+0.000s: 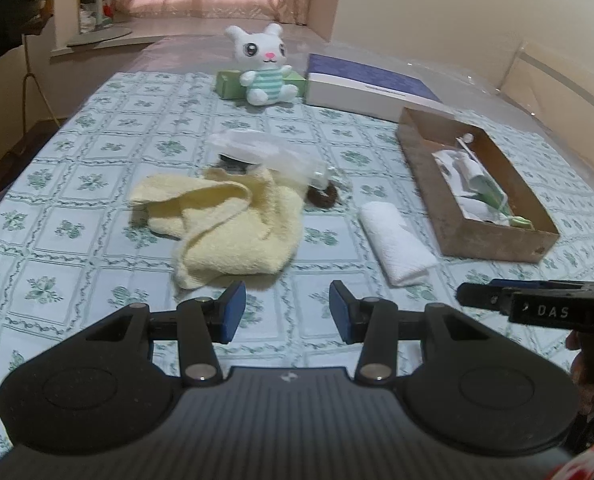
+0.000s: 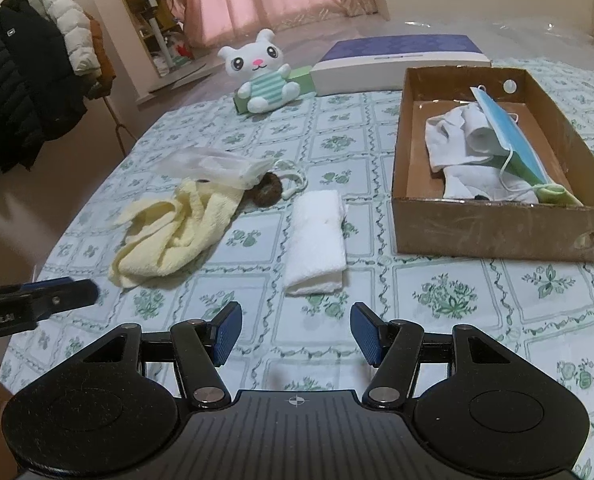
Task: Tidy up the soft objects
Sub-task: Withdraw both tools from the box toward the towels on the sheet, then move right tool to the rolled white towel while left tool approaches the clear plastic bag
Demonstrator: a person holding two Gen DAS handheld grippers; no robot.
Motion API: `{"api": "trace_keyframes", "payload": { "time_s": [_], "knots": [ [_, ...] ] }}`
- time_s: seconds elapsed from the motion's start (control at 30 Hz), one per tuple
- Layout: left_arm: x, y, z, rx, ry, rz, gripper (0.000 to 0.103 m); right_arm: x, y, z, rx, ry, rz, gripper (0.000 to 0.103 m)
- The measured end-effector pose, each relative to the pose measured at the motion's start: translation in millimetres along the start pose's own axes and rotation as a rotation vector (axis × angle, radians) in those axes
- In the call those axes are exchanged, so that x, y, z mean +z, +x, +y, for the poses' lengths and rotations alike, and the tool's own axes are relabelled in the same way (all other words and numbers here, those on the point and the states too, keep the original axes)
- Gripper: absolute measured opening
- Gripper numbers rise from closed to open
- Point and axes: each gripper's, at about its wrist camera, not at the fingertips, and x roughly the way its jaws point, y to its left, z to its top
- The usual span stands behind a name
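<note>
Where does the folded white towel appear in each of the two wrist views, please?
Left wrist view: the folded white towel lies right of centre, between the yellow towel and the cardboard box.
Right wrist view: the towel lies near the centre, just ahead of the open right gripper.
Shared landmark: the white plush bunny at the far end of the tablecloth.

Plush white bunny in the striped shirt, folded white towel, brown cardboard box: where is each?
Plush white bunny point(image 1: 265, 65), left wrist view, its face.
Folded white towel point(image 2: 317, 240), right wrist view, its middle.
Brown cardboard box point(image 2: 493, 226), right wrist view, its near wall.
</note>
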Motion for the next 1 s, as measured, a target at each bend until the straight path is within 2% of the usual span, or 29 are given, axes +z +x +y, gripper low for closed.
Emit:
{"api": "trace_keyframes", "payload": {
  "time_s": [0.13,0.27,0.67,1.0],
  "knots": [
    [3,6,13,0.029,-0.019,-0.002,0.042,9,13,-2,-0.023,-0.002,-0.009,0.062],
    [6,14,25,0.057,-0.030,-0.003,0.042,17,29,-2,-0.049,-0.017,-0.028,0.071],
    [11,44,43,0.086,-0.038,0.017,0.043,33,85,1,-0.094,-0.028,-0.006,0.072],
    [16,62,47,0.083,-0.041,0.022,0.043,37,114,3,-0.110,-0.027,0.015,0.072]
  ]
}}
